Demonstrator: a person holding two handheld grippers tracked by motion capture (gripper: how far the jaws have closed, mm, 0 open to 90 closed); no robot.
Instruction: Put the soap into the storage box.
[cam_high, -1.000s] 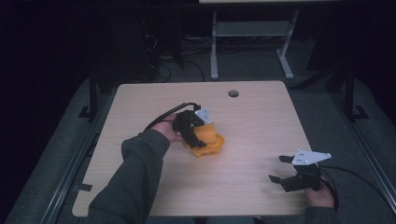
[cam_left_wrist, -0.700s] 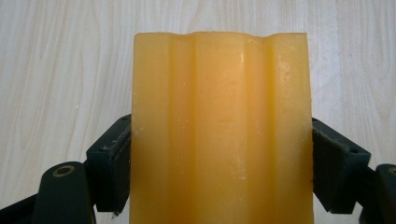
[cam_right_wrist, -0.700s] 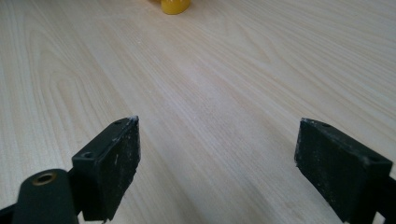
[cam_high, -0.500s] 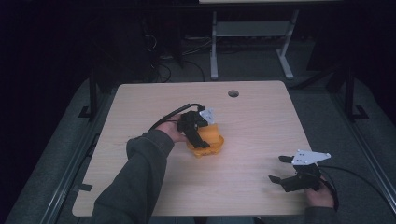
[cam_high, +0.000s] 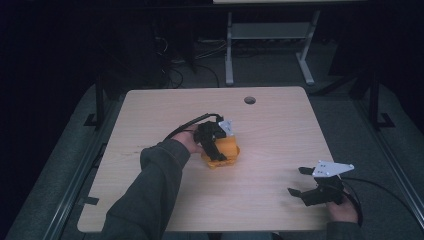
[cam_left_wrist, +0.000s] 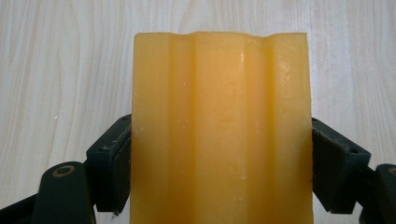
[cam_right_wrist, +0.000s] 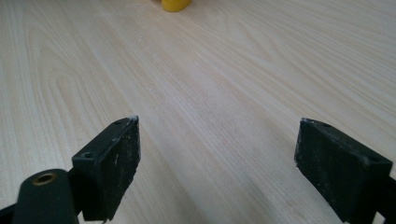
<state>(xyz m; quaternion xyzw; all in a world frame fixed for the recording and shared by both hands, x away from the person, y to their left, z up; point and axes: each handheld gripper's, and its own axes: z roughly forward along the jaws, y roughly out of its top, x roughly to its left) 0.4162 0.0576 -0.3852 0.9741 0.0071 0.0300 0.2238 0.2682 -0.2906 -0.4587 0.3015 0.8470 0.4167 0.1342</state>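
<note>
An orange ridged block (cam_high: 224, 152) sits near the middle of the wooden table (cam_high: 150, 115). My left gripper (cam_high: 216, 145) is over it, jaws pressed against both sides of the orange block (cam_left_wrist: 219, 126); its pads (cam_left_wrist: 112, 163) touch the block's flanks. My right gripper (cam_high: 299, 181) rests near the table's front right corner, held by a hand, jaws wide apart with nothing between them. In the right gripper view, its own gripper (cam_right_wrist: 217, 154) points across bare wood toward the orange block (cam_right_wrist: 175, 4) far off.
A round cable hole (cam_high: 249, 100) lies near the table's far edge. A metal desk frame (cam_high: 267, 35) stands on the floor behind the table. Cables trail from both grippers.
The left gripper and orange block shifted slightly toward the far side. The right gripper stays where it was.
</note>
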